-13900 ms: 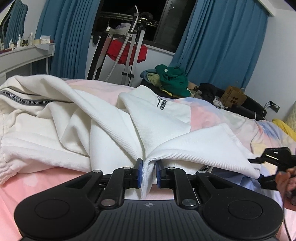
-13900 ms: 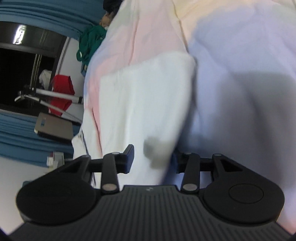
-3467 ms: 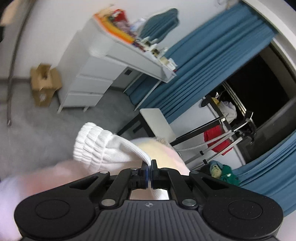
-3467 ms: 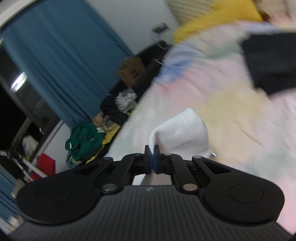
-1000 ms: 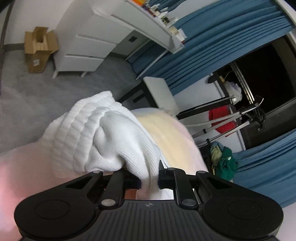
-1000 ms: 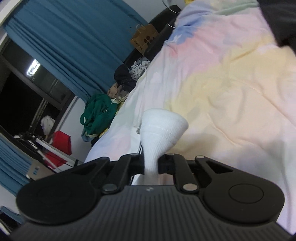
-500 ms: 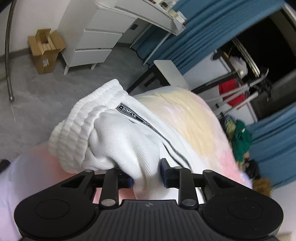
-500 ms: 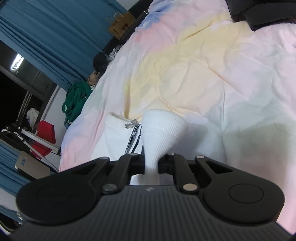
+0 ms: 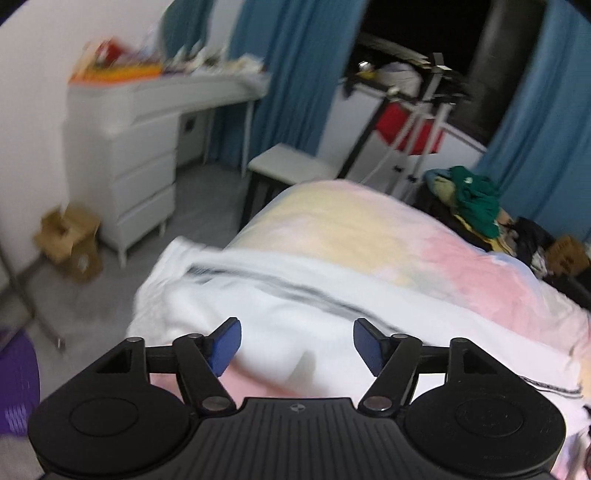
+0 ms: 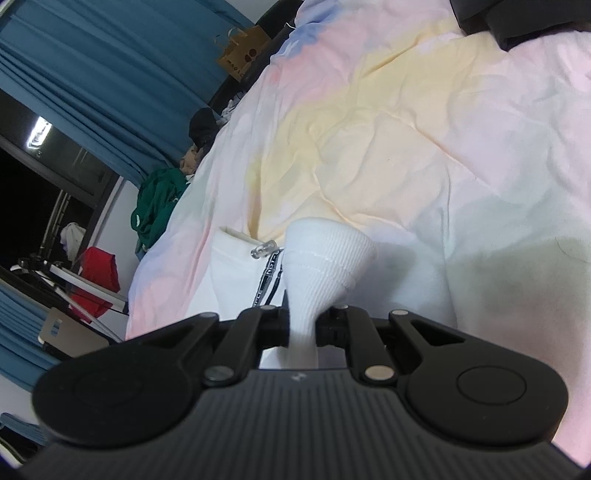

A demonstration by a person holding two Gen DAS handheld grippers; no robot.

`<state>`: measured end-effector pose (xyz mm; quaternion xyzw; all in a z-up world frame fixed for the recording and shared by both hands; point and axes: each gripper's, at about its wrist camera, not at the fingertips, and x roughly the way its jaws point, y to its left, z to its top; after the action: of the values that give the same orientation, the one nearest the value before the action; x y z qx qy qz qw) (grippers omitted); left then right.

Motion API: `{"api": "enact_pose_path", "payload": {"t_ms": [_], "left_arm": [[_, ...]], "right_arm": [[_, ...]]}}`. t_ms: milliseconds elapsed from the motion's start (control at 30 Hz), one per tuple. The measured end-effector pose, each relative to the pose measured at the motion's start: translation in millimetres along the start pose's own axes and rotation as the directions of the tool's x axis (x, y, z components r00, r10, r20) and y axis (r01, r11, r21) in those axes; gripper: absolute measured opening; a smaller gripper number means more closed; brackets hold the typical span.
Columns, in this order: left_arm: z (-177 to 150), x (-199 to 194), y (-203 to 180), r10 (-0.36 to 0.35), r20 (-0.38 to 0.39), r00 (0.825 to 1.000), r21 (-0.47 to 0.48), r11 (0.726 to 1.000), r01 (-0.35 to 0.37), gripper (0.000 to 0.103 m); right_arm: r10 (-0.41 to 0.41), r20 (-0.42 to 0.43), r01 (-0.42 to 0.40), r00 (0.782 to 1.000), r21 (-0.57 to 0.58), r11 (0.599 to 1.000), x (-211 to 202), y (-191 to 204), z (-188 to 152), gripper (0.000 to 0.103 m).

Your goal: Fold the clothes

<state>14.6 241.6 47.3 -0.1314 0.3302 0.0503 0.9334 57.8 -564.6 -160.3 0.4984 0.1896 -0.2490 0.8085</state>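
Observation:
White ribbed trousers (image 9: 280,295) with a black lettered stripe lie blurred across the near corner of the pastel bedspread (image 9: 369,229). My left gripper (image 9: 297,347) hovers over them, its jaws opening wide, the blue pads (image 9: 225,345) clear of the cloth and nothing between them. In the right wrist view my right gripper (image 10: 301,326) is shut on a white ribbed cuff (image 10: 325,254) of the same garment, which fans out ahead of the fingers. Beside it lie a drawstring tip (image 10: 264,249) and lettered tape.
A white drawer unit (image 9: 144,155) and a cardboard box (image 9: 70,243) stand on the grey floor at left, a small table (image 9: 291,166) past the bed's corner. A drying rack with a red cloth (image 9: 410,125) and a green garment (image 9: 476,199) lie beyond. A dark item (image 10: 517,22) lies far right.
My left gripper has let go of the bunched white cloth, opened wide, rolled upright and lifted away. The right gripper keeps its hold on the cuff and has sunk slightly toward the bed.

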Motion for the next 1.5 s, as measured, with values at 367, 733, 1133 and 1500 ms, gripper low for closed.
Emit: {"api": "enact_pose_path", "payload": {"t_ms": [367, 733, 1133, 1500], "left_arm": [[-41.9, 82.6, -175.9, -0.044, -0.033, 0.998, 0.217, 0.975, 0.050, 0.078], [-80.4, 158.2, -189.4, 0.018, -0.031, 0.999, 0.303, 0.953, -0.008, 0.078], [-111.7, 173.1, -206.5, -0.015, 0.040, 0.999, 0.402, 0.916, -0.003, 0.078], [-116.3, 184.7, -203.0, -0.069, 0.027, 0.997, 0.385, 0.921, 0.053, 0.078]], "right_arm": [[-0.002, 0.015, 0.003, 1.000, -0.057, 0.998, -3.1, 5.2, -2.0, 0.011], [-0.050, 0.062, 0.062, 0.997, -0.208, 0.976, 1.5, 21.8, -11.2, 0.011], [-0.143, 0.123, 0.177, 0.982, -0.342, 0.923, 5.7, 46.6, -23.7, 0.011], [-0.122, 0.231, 0.212, 0.965, -0.416, 0.884, -19.5, 92.8, -32.4, 0.011]]}}
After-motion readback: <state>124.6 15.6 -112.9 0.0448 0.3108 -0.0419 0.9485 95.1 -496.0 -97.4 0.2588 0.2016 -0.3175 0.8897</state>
